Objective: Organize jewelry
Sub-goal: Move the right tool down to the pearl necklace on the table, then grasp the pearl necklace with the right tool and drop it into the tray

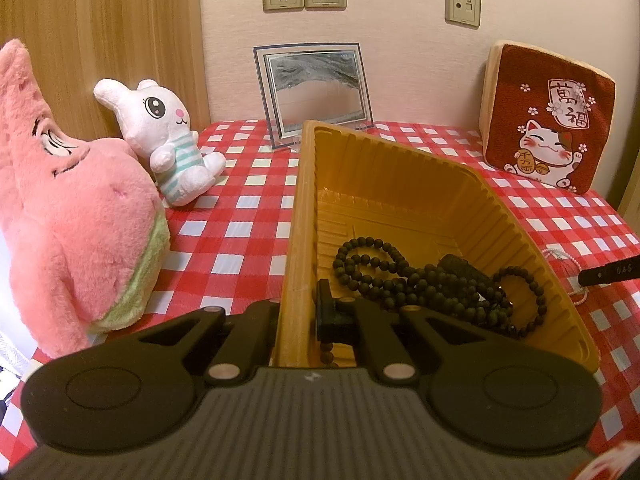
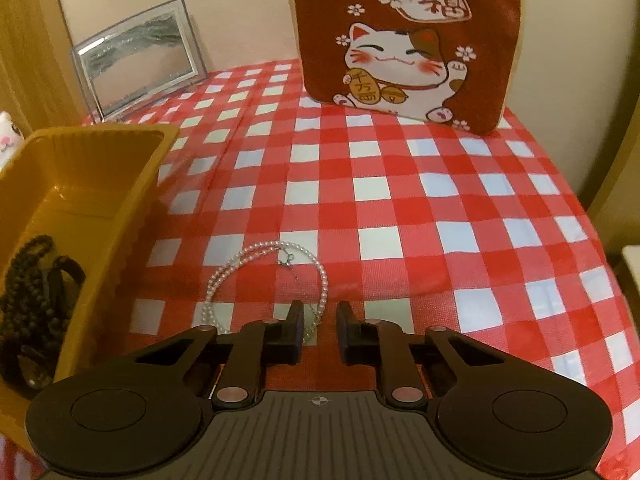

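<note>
Your left claw (image 1: pixel 298 316) pinches the yellow tray (image 1: pixel 304 184) wall; your right claw (image 2: pixel 318 330) stands narrowly parted around the pearl necklace (image 2: pixel 256 264), not pressing it. The cat cushion (image 2: pixel 404 36) reads 萬福.

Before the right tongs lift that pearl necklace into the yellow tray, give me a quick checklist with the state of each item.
1. Left tongs clamped on the yellow tray wall, steadying it: ok.
2. Pearl necklace strand between the right tongs: ok, one side only.
3. Right pads pressing the strand: not ok, a gap shows.
4. Necklace clasp free of the checked tablecloth: cannot tell.
5. Room in the tray beside the black bead strings: ok.
6. Path to the tray unobstructed: ok.
</note>
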### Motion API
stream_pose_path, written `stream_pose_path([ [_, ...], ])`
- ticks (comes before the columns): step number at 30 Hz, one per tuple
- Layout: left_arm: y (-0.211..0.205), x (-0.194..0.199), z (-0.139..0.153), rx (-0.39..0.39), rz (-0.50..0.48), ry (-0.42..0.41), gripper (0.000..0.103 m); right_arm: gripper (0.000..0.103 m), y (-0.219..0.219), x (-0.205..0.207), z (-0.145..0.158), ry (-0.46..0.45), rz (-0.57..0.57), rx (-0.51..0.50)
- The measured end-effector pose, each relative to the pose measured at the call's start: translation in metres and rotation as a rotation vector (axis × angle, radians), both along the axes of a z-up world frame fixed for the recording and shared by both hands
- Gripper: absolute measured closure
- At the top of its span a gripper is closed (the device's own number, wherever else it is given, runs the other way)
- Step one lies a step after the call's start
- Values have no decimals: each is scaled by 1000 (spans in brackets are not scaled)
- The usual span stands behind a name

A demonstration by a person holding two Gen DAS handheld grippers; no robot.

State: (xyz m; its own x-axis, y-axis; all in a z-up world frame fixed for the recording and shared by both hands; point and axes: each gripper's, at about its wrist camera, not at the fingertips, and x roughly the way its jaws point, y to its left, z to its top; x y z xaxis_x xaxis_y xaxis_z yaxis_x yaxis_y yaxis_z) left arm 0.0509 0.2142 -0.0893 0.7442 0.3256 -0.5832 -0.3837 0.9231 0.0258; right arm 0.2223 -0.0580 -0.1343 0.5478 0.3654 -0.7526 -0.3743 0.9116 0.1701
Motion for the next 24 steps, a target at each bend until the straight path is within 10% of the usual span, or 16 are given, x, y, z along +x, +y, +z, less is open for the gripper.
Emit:
stream_pose_path([
  [24, 1, 0, -1, -1, 1, 3, 99, 101, 6, -5, 6, -73, 44, -56],
])
